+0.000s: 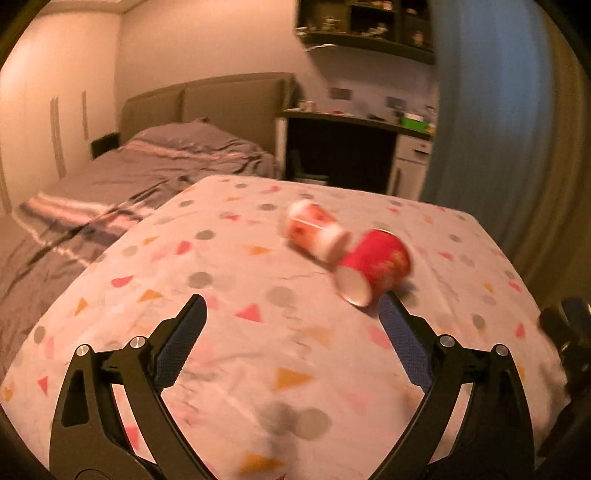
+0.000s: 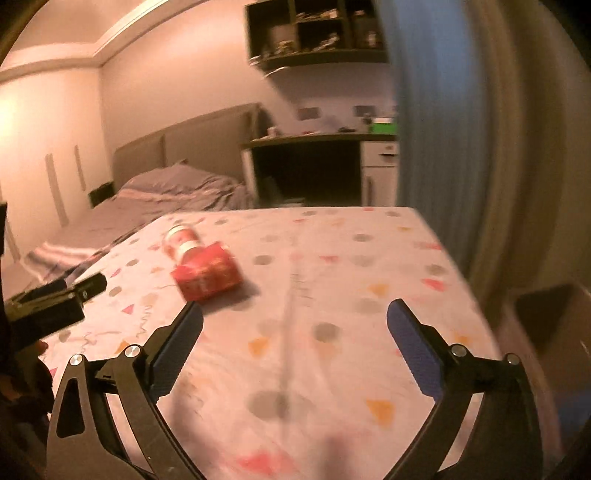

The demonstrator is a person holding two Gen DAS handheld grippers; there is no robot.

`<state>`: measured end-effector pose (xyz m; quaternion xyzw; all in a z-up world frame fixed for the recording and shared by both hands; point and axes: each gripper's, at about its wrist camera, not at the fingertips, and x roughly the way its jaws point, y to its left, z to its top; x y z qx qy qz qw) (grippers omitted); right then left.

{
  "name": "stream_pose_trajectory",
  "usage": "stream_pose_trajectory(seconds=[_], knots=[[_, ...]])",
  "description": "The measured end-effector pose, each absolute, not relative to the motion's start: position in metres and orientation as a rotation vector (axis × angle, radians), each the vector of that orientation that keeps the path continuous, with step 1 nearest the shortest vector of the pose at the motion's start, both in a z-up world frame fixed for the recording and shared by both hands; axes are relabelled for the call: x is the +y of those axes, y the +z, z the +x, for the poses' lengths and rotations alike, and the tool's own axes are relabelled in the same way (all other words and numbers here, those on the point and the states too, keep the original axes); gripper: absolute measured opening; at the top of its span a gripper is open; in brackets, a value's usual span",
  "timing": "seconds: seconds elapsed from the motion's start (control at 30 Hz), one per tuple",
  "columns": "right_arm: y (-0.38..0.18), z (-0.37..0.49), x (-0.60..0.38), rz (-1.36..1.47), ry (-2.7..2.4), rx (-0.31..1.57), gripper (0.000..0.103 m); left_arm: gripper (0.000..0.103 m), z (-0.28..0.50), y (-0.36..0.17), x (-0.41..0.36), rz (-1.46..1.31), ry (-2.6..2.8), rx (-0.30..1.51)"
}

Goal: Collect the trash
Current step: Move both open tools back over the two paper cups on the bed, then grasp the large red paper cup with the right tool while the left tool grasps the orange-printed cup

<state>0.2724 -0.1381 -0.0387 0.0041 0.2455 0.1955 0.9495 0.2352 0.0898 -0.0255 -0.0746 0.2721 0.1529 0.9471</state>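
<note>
Two paper cups lie on their sides on the patterned tablecloth (image 1: pixel 240 332). A red cup (image 1: pixel 375 266) lies nearest, its white bottom toward me, just past my left gripper's right fingertip. A red-and-white cup (image 1: pixel 316 230) lies behind it, touching or nearly touching. My left gripper (image 1: pixel 293 306) is open and empty above the cloth. In the right wrist view the red cup (image 2: pixel 208 271) and the other cup (image 2: pixel 181 240) lie to the left, ahead of my right gripper (image 2: pixel 295 314), which is open and empty. The left gripper (image 2: pixel 55 299) shows at the left edge.
A bed (image 1: pixel 110 177) with grey bedding stands left of the table. A dark desk (image 1: pixel 354 147) with clutter and wall shelves (image 1: pixel 369 26) are behind. A blue curtain (image 1: pixel 480 110) hangs at the right. A brown box (image 2: pixel 554 332) sits beside the table's right edge.
</note>
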Motion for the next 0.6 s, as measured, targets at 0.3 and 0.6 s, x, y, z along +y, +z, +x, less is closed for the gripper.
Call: stream_pose_trajectory(seconds=[0.3,0.6], knots=[[-0.068,0.328,-0.057,-0.096,0.524,0.614,0.097,0.093,0.263,-0.027,0.144,-0.268,0.392,0.533],[-0.081,0.371,-0.011,-0.173,0.581,0.706,0.097,0.093,0.266,-0.043,0.159,-0.336,0.371,0.546]])
